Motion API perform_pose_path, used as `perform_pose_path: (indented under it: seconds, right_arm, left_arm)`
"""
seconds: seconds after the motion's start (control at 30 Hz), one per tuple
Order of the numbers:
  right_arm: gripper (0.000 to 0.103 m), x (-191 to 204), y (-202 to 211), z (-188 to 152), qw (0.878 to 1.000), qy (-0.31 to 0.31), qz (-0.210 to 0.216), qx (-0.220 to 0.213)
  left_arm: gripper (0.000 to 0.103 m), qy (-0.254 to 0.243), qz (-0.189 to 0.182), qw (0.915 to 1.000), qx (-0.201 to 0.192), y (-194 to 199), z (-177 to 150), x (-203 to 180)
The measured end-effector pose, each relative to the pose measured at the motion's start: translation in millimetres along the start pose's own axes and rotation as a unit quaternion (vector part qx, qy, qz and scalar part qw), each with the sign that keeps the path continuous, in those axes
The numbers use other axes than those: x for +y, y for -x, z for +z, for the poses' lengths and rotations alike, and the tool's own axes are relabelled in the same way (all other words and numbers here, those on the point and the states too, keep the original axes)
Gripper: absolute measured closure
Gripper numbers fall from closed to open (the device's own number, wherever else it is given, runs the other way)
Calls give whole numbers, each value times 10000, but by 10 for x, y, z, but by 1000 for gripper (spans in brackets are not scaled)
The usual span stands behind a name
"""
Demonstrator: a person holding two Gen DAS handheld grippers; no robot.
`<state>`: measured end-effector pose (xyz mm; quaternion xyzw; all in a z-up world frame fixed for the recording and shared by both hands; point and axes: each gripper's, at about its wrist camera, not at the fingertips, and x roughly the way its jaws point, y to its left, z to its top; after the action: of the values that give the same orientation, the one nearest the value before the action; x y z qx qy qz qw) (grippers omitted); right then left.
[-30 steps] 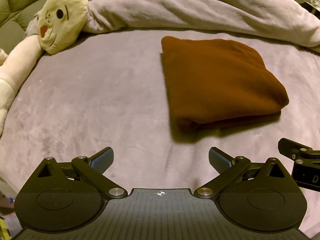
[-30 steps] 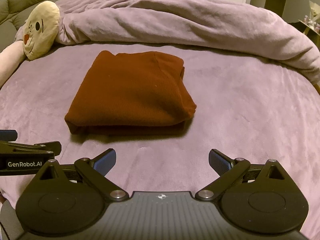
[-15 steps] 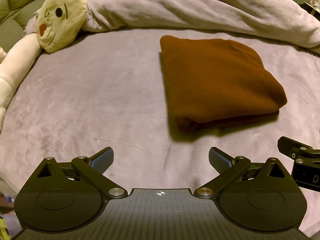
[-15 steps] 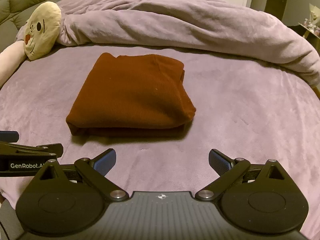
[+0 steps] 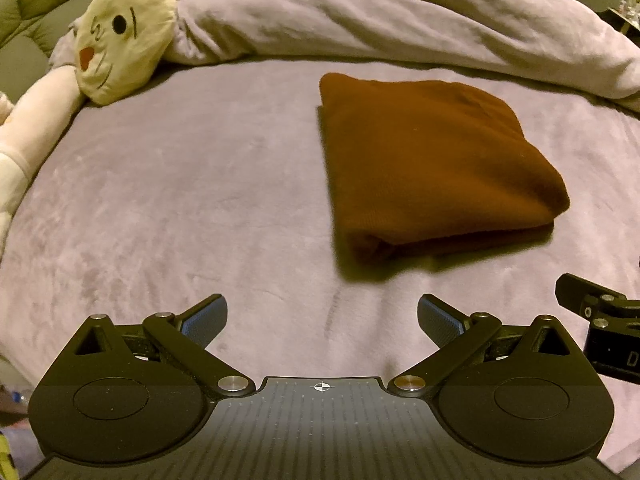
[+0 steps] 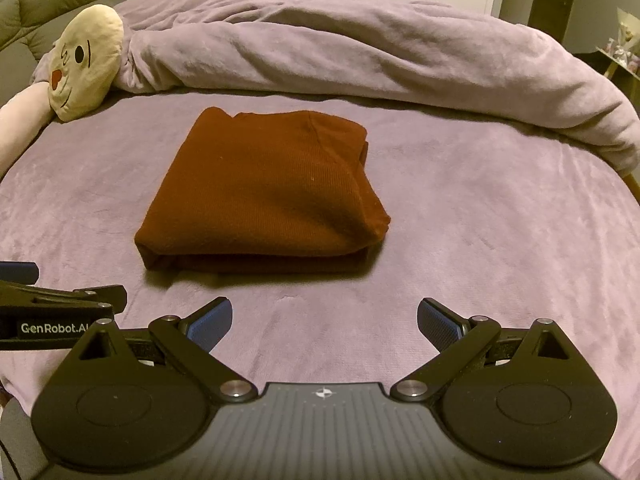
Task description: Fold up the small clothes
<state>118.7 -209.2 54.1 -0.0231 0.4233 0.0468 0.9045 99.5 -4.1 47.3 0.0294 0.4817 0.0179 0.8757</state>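
The left gripper (image 5: 322, 316) and the right gripper (image 6: 324, 318) are held low over the near part of the bed (image 6: 500, 216), side by side and pointed forward, each with its jaws spread wide apart and nothing between them. The brown garment (image 6: 264, 196) is seen folded into a compact, thick rectangle, lying flat on the purple bed cover ahead of both grippers and touched by neither; its layered fold edge is turned toward the grippers. Bare cover is left on all sides of it, with wide room to its left and right. A bunched duvet (image 6: 360, 48) is heaped along the far edge, and a plush toy (image 5: 124, 36) lies at the far left.
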Motion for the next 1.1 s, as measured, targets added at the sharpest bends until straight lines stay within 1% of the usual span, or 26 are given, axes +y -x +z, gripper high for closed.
perform_pose_path:
  seconds: [0.47,1.1]
  right_arm:
    - [4,3,89,-20,10000,-23,-38,-70]
    - [4,-10,124,-27,9999,-64,-36,-89]
  left_arm:
    - [0,18,-59,10000,-56,59,-23,6]
    - [0,47,-72,10000,-35,66,-28,7]
